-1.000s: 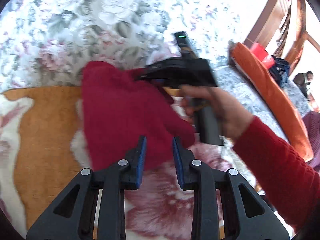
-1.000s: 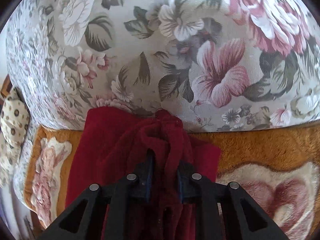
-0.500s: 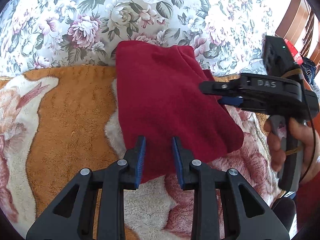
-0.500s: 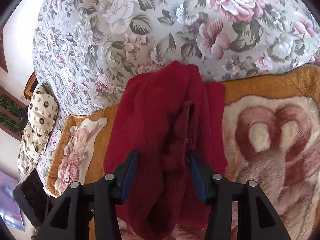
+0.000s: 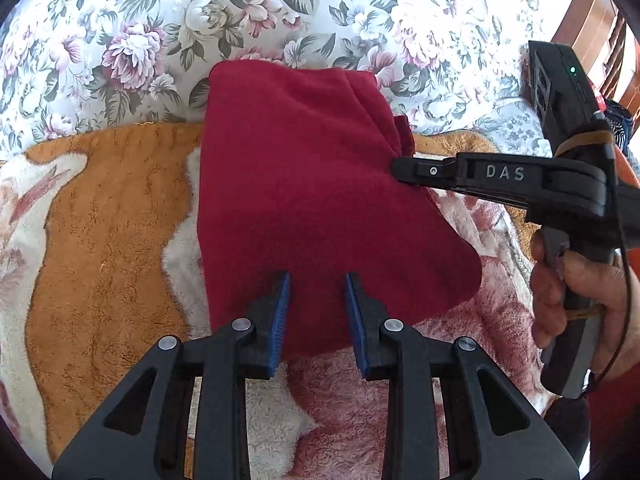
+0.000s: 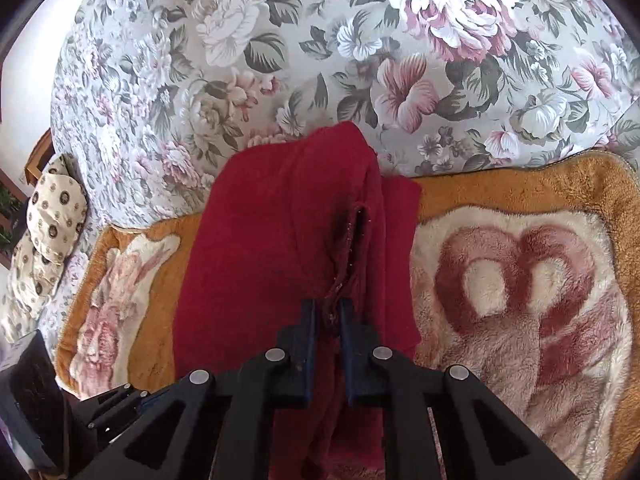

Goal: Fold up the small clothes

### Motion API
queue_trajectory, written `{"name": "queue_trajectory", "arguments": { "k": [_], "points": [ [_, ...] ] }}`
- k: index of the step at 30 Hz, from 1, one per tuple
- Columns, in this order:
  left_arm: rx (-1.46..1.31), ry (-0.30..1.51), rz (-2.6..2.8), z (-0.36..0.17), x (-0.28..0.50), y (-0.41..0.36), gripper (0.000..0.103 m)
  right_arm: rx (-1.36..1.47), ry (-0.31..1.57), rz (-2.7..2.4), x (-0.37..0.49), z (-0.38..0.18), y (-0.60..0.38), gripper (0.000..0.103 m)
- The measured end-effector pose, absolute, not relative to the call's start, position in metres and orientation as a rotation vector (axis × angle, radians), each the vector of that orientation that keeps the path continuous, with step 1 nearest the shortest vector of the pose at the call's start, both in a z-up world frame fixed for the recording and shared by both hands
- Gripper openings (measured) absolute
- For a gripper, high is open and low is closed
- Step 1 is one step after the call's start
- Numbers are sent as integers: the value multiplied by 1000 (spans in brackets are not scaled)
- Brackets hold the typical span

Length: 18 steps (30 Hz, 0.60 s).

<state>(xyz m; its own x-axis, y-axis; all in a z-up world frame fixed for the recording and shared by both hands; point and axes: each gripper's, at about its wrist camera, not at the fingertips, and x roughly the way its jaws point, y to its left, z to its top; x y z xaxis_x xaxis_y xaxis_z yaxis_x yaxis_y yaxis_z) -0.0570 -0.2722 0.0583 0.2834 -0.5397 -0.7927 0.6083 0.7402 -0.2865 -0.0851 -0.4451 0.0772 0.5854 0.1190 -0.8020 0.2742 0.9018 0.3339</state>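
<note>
The left claw [image 5: 316,312] is hanging unclenched over the near hem of the red garment [image 5: 304,200], its pads apart and pinching nothing — probably waiting to take that hem. The right claw [image 6: 327,320] is closing on a bunched seam at the garment's side edge, seemingly to carry a fold across. Beyond, the garment is lying on the plush blanket [image 5: 100,240], its far end reaching the floral cushion [image 5: 280,8].

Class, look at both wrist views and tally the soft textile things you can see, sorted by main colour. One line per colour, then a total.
Dark red: 1, the red garment
Orange and cream: 1, the plush blanket
Grey floral: 1, the floral cover
Cream with dark dots: 1, the spotted cloth
Total: 4
</note>
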Motion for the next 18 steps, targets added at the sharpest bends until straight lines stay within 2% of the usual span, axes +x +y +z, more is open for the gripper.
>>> {"name": "queue_trajectory", "arguments": {
  "k": [3, 5, 7, 10, 12, 13, 14, 15, 18],
  "points": [
    [84, 1018, -764, 69, -56, -266, 26, 437, 940, -98, -93, 91, -445, 15],
    [104, 992, -756, 76, -57, -262, 26, 410, 926, -121, -106, 105, -441, 23],
    [132, 948, -732, 85, -58, -257, 26, 401, 916, -131, -118, 114, -435, 38],
    [154, 894, -698, 94, -56, -250, 30, 436, 933, -105, -130, 111, -425, 43],
    [144, 896, -678, 92, -50, -246, 39, 448, 964, -87, -129, 99, -419, 43],
    [133, 908, -668, 89, -46, -245, 40, 450, 971, -59, -126, 93, -416, 42],
    [121, 928, -662, 84, -42, -244, 40, 442, 978, -32, -124, 87, -412, 38],
    [111, 955, -657, 79, -38, -244, 40, 429, 980, -26, -122, 83, -409, 17],
    [88, 1029, -655, 68, -34, -244, 40, 413, 968, -17, -122, 84, -409, 13]
  ]
}}
